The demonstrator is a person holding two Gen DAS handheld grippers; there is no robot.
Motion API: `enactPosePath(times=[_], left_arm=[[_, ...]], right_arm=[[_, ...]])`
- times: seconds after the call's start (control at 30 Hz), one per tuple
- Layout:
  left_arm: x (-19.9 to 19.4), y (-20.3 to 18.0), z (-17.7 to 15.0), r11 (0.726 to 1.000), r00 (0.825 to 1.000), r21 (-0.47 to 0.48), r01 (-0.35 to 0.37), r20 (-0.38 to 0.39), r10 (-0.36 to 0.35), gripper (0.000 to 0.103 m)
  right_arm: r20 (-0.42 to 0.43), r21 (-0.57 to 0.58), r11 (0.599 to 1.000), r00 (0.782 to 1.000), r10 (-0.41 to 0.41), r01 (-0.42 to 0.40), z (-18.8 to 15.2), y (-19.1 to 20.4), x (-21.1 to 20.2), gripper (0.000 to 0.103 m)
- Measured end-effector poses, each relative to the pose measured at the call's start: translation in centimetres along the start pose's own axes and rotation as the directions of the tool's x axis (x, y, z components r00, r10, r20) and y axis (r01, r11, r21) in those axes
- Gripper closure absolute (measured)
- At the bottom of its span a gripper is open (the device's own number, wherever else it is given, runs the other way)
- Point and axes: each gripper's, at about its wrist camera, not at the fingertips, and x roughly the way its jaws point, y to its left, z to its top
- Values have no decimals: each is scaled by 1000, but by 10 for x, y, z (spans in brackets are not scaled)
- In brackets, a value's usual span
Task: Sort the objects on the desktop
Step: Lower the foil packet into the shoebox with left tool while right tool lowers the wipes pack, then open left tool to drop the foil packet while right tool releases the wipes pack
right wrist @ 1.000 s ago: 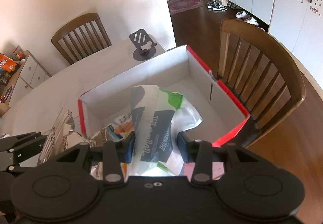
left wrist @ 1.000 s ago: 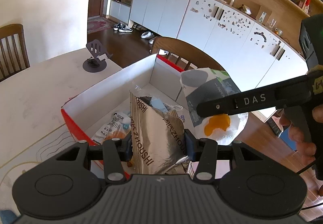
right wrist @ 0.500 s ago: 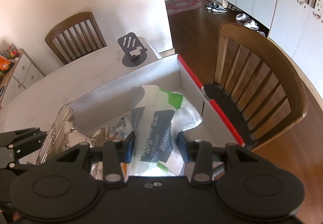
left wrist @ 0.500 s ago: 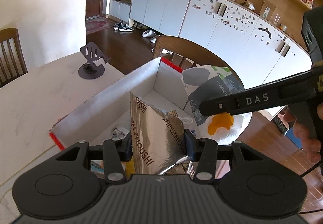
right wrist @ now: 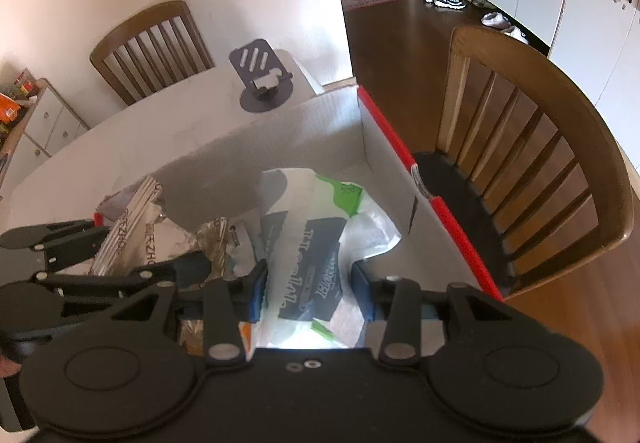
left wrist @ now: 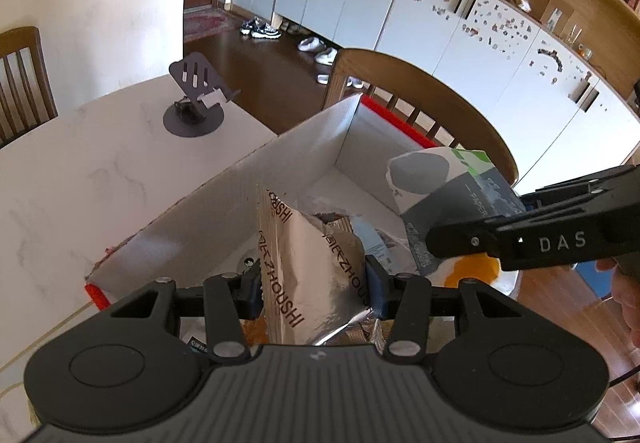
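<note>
A silver foil bag (left wrist: 308, 263) printed ZHOUSHI is pinched between the pads of my left gripper (left wrist: 312, 285), which is shut on it inside the red-rimmed white box (left wrist: 304, 147). To its right, my right gripper (right wrist: 308, 291) is shut on a white, grey and green plastic packet (right wrist: 312, 243), also low over the box (right wrist: 384, 123). From the left wrist view the packet (left wrist: 444, 183) shows with the right gripper's black arm across it. In the right wrist view the foil bag (right wrist: 140, 231) sits at the left. Other small packets lie on the box floor, partly hidden.
A dark phone stand (left wrist: 196, 103) stands on the white marble table (left wrist: 80, 171) behind the box. A wooden chair (right wrist: 532, 147) stands against the box's right side, another chair (right wrist: 152, 43) at the far side. A hand (left wrist: 624, 283) holds the right gripper.
Both grippers have sunk lower and moved forward into the box with their bags still held; the box's near wall now rises higher in both views.
</note>
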Motion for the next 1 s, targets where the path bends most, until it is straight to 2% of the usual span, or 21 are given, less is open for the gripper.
enactPosePath(times=[0.33,0.73,0.9,1.0], left_arm=[[24,-5,1,999,999,34,-1,-48,3,56],[42,-2,-5,1000,993,23,0,-118,2,56],[44,-1,-5,1000,991,11,-1,-134,2,56],[45,0,-4,1000,990,2,2,-140,-1,55]], right_arm=[[-39,-2,1000,999,-7,7,-6,-5,20,61],[-62,9,1000,998,15,-14,-9,-8,32,60],[-54,11,1000,999,5,-4,-9,-9,34,58],[-51,10,1000,999,2,-2,-11,-10,34,53]])
